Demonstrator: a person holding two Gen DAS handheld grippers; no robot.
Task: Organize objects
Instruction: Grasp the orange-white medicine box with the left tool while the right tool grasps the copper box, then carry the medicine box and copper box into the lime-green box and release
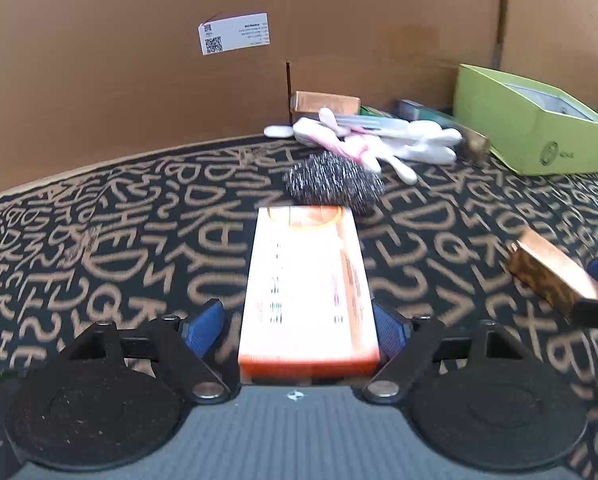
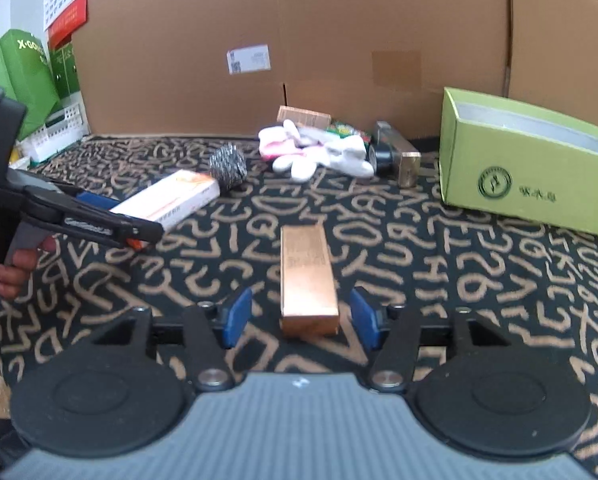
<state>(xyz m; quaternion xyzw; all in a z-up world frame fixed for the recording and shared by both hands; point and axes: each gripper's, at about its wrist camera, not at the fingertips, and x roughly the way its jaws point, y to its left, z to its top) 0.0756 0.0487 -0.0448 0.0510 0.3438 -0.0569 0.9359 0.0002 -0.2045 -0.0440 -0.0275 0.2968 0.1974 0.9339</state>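
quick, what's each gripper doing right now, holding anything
Left gripper: open, straddling the orange-and-white box; left pad clear of it.
Right gripper: open, the copper box lies between its pads, untouched.

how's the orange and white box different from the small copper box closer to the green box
The orange and white box is wider, flatter and longer; the copper box is narrower and shiny metallic all over. The orange and white box sits between the left gripper fingers; the copper box sits between the right gripper fingers with gaps either side. Both lie flat on the lettered cloth.
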